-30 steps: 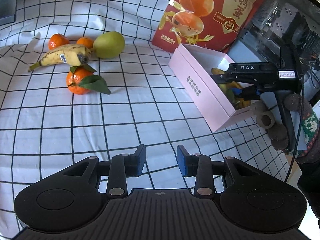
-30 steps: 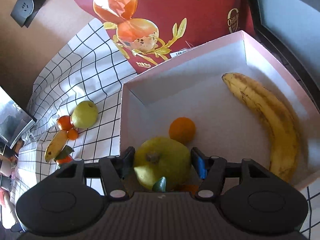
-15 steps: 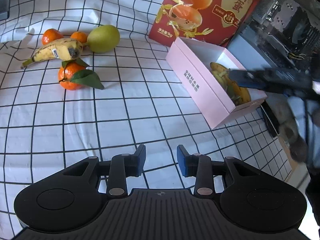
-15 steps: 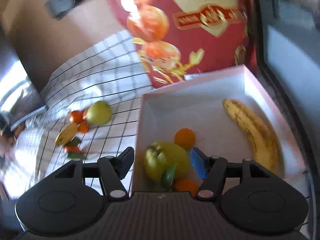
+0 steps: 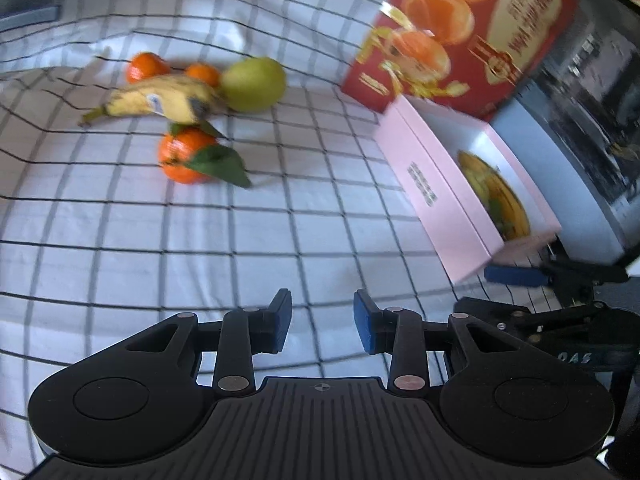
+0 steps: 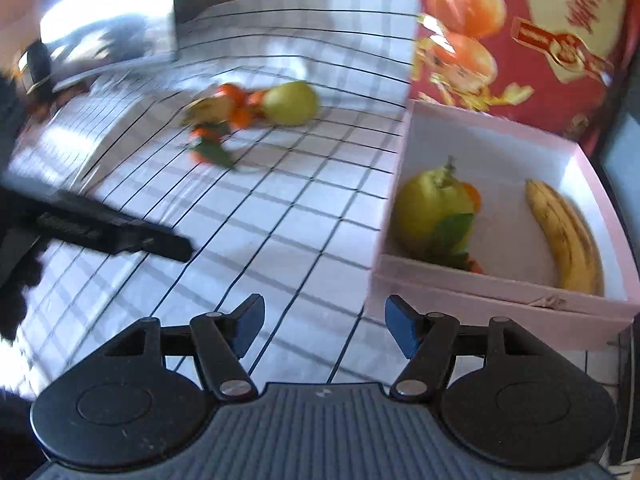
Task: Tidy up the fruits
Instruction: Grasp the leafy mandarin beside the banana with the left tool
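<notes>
Hovering over the checked cloth (image 5: 280, 240), my left gripper (image 5: 322, 318) has its jaws apart with nothing between them. My right gripper (image 6: 324, 330) also stands empty; its jaws have just been opening wider, with only cloth showing in the gap.

Landmark: the pink box (image 6: 500, 300).
- Inside the box, against its left wall, lies a pear (image 6: 430, 208) with a green leaf (image 6: 452, 232) in front of it and a bit of orange (image 6: 472, 194) showing behind it.
- Inside the box, toward its right wall, lies a banana (image 6: 568, 236), lengthwise.
- Behind the box stands a red carton (image 6: 520, 40) printed with oranges.
- Well to the left of the box, on the cloth, lies the loose fruit: a second pear (image 5: 254, 84), a spotted banana (image 5: 160, 100) touching it, two small oranges (image 5: 146, 66) behind that banana, and a leafy orange (image 5: 186, 156) just in front of it.
- My right gripper sits just in front of the box's near left corner, outside it.
- My left gripper sits left of the box, nearer to me, well apart from the loose fruit.

The right-wrist view is motion-blurred, so finer detail of the loose fruit cannot be told there.
</notes>
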Tool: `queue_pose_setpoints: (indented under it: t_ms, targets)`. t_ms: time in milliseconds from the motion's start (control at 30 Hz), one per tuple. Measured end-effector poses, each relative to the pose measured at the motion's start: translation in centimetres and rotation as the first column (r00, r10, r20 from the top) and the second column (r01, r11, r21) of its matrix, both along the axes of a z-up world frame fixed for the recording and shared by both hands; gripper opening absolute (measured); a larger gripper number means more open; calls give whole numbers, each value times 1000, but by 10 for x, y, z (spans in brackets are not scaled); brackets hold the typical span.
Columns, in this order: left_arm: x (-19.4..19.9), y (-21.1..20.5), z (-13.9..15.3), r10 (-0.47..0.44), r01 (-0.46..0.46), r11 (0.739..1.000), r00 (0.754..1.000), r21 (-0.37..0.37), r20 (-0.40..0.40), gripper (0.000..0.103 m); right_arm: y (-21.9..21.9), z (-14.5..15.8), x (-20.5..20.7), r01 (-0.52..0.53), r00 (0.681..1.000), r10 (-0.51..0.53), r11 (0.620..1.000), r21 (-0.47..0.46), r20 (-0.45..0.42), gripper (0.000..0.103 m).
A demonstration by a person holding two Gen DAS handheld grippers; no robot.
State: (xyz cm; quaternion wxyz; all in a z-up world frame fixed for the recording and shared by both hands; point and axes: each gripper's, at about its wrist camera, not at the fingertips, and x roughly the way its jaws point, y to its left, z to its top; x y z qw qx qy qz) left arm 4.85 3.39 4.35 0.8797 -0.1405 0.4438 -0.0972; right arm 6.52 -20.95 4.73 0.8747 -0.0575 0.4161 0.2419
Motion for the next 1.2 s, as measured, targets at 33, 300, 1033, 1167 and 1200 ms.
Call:
queue_pose_setpoints:
  t_ms: [33,300,1033,1167,1200]
  targets:
    - [0,5,2,23,-23,1000,1000,2,7,38,-2,-1,4,13,1000,-12,999,33,-21,67]
    - [14,56,23,216,-216,976,973,-13,79,38,9,-8,21,54,999,-54,995,81,-6,67]
    - [148,109,15,404,-404,915,912,7,-73,49,42,-34,-20,73,997,-73,997,8,35,67]
    - [150,105,15,388,-387,922,920,30,-57,49,43,-35,-22,80,996,-80,997,11,41,68]
    - [150,105,16,382,-381,924,922,32,-56,49,43,-35,-22,80,996,-81,997,11,44,68]
